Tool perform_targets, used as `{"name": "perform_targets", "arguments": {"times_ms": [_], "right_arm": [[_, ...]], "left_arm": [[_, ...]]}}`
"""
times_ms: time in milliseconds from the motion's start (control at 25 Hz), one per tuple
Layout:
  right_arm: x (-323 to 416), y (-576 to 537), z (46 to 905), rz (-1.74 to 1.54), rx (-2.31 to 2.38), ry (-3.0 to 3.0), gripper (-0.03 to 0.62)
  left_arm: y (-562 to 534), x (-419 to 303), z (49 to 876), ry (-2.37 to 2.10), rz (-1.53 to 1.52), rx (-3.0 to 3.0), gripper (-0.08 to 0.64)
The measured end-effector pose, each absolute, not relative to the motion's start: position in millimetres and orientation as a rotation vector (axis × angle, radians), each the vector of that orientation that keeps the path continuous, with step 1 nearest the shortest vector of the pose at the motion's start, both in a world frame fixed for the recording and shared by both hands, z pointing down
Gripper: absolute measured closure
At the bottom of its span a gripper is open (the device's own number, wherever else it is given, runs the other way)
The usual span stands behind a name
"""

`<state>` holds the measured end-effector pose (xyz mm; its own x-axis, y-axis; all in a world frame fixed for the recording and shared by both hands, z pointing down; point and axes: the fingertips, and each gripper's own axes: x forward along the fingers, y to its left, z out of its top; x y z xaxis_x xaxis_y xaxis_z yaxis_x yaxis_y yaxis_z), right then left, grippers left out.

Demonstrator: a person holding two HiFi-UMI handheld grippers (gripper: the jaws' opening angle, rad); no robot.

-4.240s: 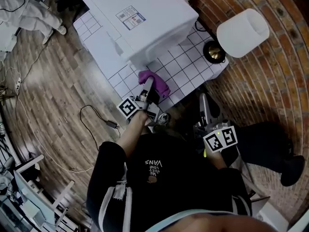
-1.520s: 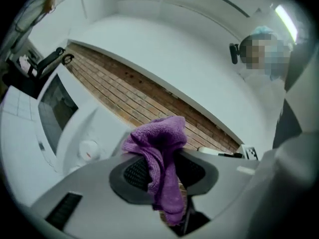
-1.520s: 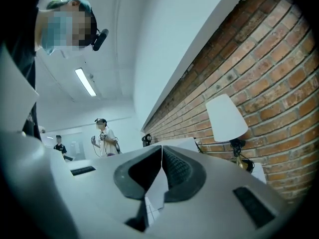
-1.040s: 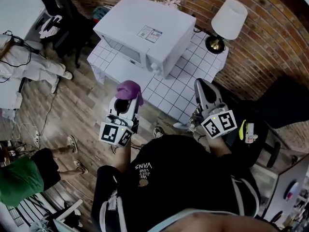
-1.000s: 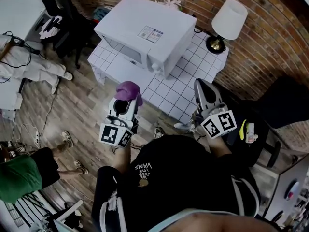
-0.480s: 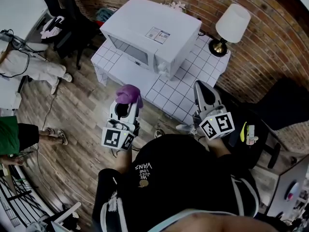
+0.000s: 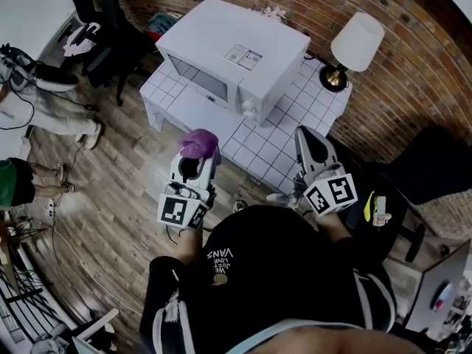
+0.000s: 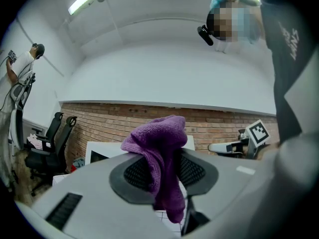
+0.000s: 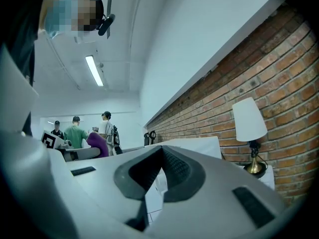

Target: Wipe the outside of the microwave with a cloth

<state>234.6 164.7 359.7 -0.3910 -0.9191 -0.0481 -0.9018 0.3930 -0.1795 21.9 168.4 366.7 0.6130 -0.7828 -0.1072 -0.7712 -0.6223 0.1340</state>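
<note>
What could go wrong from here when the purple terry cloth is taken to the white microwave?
The purple terry cloth is pinched in the left gripper with much of it hanging loose, so it may slip out under rubbing. The white-shaded brass lamp stands close beside the white microwave; wiping that side could topple it.

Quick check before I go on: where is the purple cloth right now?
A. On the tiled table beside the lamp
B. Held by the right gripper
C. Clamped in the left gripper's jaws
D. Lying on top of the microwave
C: the left gripper view shows the purple cloth pinched between the jaws of the left gripper, while the right gripper is shut on nothing and the microwave has a bare top.
</note>
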Motion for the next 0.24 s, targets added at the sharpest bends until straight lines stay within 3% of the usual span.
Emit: {"name": "perform_targets", "arguments": {"times_ms": [240], "right_arm": [[230.2,163.3,362.4,-0.194,-1.646,2.508,0.593]], "left_arm": [[167.1,20.1,370.2,-1.313,-0.246,2.738,0.430]]}}
